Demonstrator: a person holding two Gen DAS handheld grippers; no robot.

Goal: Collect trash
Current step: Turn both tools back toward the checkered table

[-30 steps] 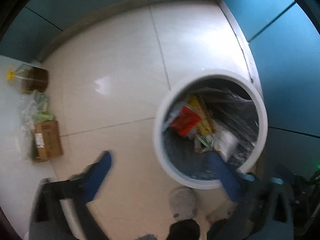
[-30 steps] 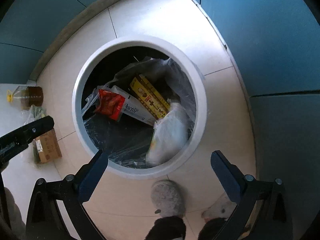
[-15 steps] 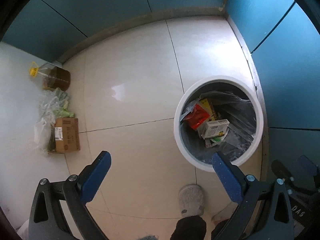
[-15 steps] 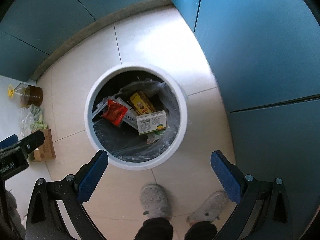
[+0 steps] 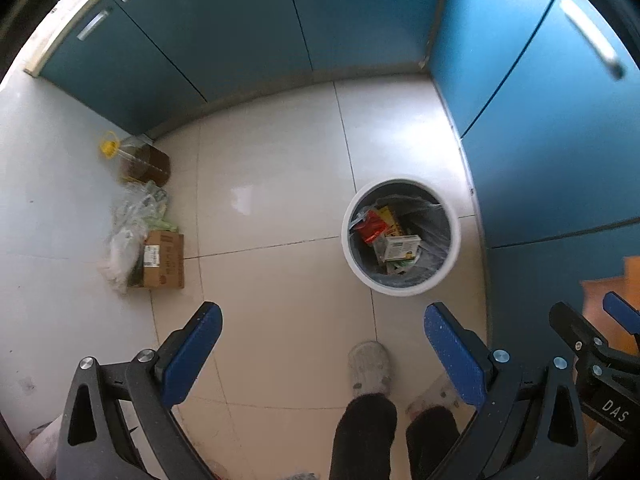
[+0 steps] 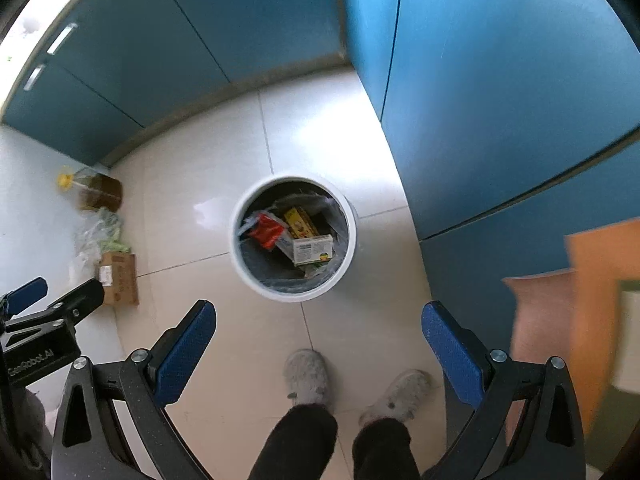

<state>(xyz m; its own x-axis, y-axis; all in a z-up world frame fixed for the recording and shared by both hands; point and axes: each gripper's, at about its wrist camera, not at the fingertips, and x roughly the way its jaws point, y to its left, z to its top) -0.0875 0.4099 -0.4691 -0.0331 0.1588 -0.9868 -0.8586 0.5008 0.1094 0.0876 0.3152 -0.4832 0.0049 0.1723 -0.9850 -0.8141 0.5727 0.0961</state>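
Raised well above the white bin (image 5: 401, 236) since a second ago; bin now smaller in both views. Left tool (image 5: 322, 350) and right tool (image 6: 318, 344) both spread wide, holding nothing. In bin: one red packet (image 6: 266, 231), one yellow box (image 6: 301, 223), one white carton (image 6: 313, 249). Left of bin: one cardboard box (image 5: 165, 259), one oil bottle (image 5: 140, 161).

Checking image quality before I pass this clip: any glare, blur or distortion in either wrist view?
Left wrist: window glare on the floor tiles, cabinet edges bowed by the fisheye, trash bin sharp. Right wrist: similar glare, orange object at right smeared by blur, bin clear.
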